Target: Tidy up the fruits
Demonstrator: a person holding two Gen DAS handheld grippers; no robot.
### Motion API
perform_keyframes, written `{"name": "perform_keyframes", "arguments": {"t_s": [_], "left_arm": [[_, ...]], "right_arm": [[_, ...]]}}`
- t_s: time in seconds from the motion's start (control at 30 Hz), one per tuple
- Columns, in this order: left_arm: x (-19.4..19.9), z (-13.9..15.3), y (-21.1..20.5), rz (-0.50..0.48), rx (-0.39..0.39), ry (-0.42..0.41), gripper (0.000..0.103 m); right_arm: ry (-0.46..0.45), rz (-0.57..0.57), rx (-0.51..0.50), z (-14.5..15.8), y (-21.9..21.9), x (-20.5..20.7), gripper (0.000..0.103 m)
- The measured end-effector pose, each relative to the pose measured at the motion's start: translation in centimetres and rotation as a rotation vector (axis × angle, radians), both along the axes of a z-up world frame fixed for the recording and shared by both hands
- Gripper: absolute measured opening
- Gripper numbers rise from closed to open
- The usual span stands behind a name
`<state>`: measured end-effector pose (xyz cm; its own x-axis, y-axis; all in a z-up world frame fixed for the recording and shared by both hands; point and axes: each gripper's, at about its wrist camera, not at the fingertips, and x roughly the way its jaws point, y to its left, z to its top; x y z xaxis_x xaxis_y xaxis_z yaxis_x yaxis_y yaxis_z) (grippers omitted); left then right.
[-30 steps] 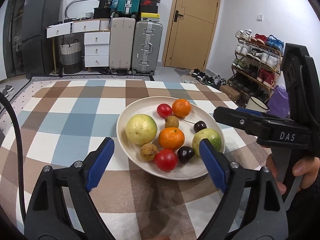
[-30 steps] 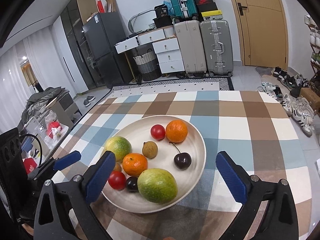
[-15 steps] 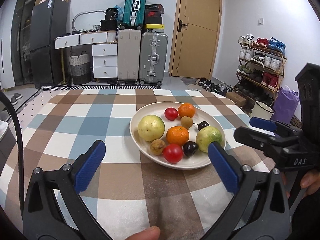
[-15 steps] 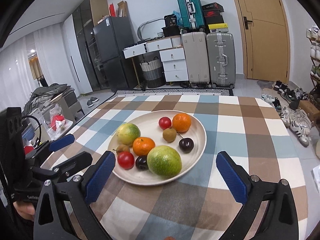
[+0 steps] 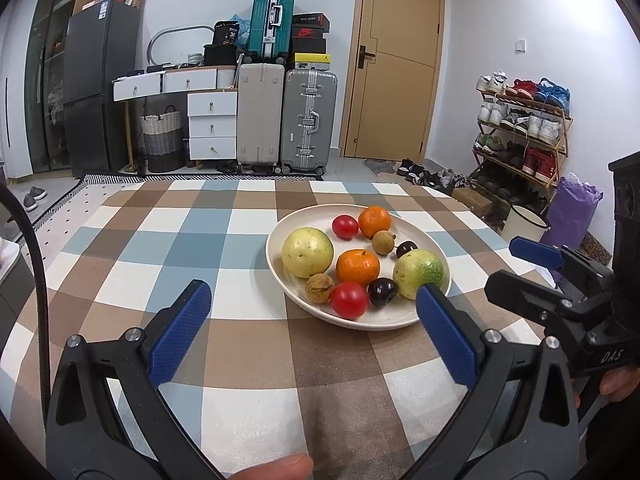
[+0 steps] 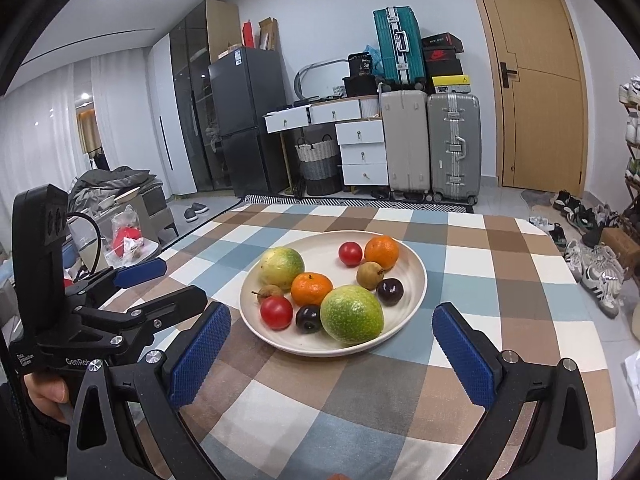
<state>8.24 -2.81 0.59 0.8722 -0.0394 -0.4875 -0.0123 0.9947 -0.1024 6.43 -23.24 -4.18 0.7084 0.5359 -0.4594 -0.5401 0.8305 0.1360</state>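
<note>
Checked tabletop point(image 5: 248, 360) | fruits all on plate point(image 5: 400, 322) | both hand-held grippers, left point(image 5: 308, 330) and right point(image 6: 332, 354), apart, empty | sorted already or regroup pending, unclear

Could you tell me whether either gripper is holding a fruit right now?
No, the left gripper and right gripper are both open and empty, short of the plate.

A cluttered room beyond my checked table point(image 5: 240, 352).

Against the far wall I see a grey suitcase point(image 5: 308, 120) beside a beige suitcase point(image 5: 260, 114), a teal suitcase point(image 5: 272, 20) stacked above them, white drawers point(image 5: 212, 126), a woven basket point(image 5: 162, 138), a dark fridge point(image 5: 98, 84), a wooden door point(image 5: 394, 68) and a shoe rack point(image 5: 520, 128) at right.
</note>
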Motion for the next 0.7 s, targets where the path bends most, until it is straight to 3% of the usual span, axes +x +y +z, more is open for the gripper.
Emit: {"name": "perform_keyframes", "arguments": {"t_s": [0.27, 0.7], "left_arm": [[-0.12, 0.15, -0.04, -0.005, 0.003, -0.005, 0.102], [-0.18, 0.22, -0.13, -0.007, 0.005, -0.006, 0.102]], "right_arm": [[-0.041, -0.002, -0.004, 0.31, 0.23, -0.71, 0.103], [-0.021, -0.011, 0.018, 0.11, -0.28, -0.13, 0.103]]}}
